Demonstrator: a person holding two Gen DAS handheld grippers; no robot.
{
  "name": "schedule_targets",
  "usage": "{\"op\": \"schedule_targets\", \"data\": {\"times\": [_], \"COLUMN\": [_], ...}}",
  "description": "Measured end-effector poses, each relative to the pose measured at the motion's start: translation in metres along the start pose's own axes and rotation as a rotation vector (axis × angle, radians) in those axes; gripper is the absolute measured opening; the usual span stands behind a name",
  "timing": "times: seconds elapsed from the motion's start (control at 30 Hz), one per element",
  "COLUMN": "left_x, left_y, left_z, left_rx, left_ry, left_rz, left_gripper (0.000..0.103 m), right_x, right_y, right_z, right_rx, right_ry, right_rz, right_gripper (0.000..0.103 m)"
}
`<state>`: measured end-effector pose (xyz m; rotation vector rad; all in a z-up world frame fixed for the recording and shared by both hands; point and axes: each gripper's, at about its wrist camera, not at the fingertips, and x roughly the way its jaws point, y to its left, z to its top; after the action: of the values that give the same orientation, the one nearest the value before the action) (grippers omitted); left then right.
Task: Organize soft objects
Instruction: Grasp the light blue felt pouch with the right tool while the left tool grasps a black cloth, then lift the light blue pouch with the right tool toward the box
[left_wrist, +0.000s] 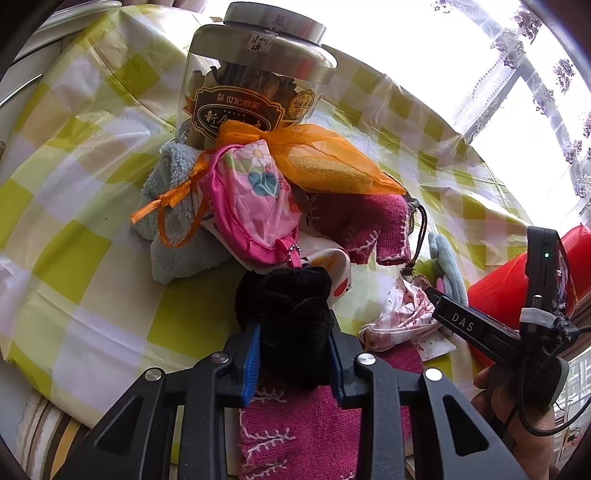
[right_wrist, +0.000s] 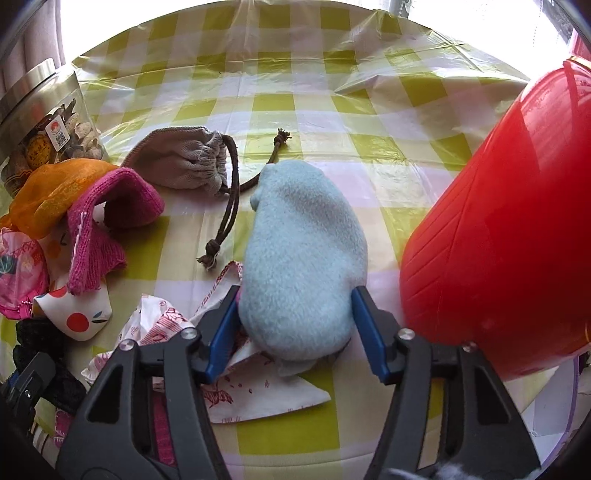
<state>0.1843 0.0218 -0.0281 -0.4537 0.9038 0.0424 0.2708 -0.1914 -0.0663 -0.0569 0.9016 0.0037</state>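
**Both grippers on soft goods**

Left gripper (left_wrist: 293, 354) jaws are clamped on a black fuzzy bundle (left_wrist: 291, 314), the pile of pouches just ahead. Right gripper (right_wrist: 295, 325) jaws stand wide astride a pale blue fleece mitten (right_wrist: 303, 258); red bucket (right_wrist: 509, 229) to their right.

We cannot see the bottom of the jar (left_wrist: 255, 92); the orange bag (left_wrist: 325, 158) and the pink flower pouch (left_wrist: 251, 206) cover it. The red tub (right_wrist: 509, 229) runs off the right edge. The white printed cloth (right_wrist: 258, 395) is partly under the blue fleece mitt (right_wrist: 303, 266). The black fuzzy thing (left_wrist: 291, 317) hides the tabletop behind it, and we cannot tell what it is. The window (left_wrist: 509, 66) is too bright to see through.
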Motion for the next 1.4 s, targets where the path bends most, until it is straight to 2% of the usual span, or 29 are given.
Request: {"op": "schedule_targets", "data": {"times": [0.13,0.37,0.77,0.97,1.03,1.3,1.4], "left_x": [-0.002,-0.010,-0.043,-0.055,-0.059,-0.062,-0.063], "left_y": [-0.005,-0.013,-0.020,-0.027,-0.031,-0.036,-0.037], "left_z": [0.000,-0.003,-0.007,-0.012,-0.014,-0.018,-0.020], "left_rx": [0.015,0.043,0.083,0.099,0.115,0.119,0.123], "left_ry": [-0.012,-0.050,-0.179,-0.193,-0.196,-0.186,-0.185], "left_rz": [0.004,0.002,-0.019,-0.040,-0.051,-0.062,-0.066], "left_gripper": [0.031,0.029,0.028,0.028,0.028,0.028,0.028], "right_x": [-0.003,-0.022,-0.077,-0.099,-0.107,-0.108,-0.109], "right_y": [-0.006,-0.019,-0.049,-0.056,-0.059,-0.058,-0.060], "right_z": [-0.002,-0.012,-0.036,-0.054,-0.062,-0.090,-0.097], "right_rx": [0.012,0.047,0.100,0.084,0.068,-0.037,-0.055], "right_ry": [-0.021,-0.072,-0.194,-0.204,-0.187,-0.020,0.008], "right_rz": [0.034,0.124,0.236,0.278,0.293,0.335,0.345], "right_gripper": [0.035,0.024,0.024,0.024,0.024,0.028,0.040]}}
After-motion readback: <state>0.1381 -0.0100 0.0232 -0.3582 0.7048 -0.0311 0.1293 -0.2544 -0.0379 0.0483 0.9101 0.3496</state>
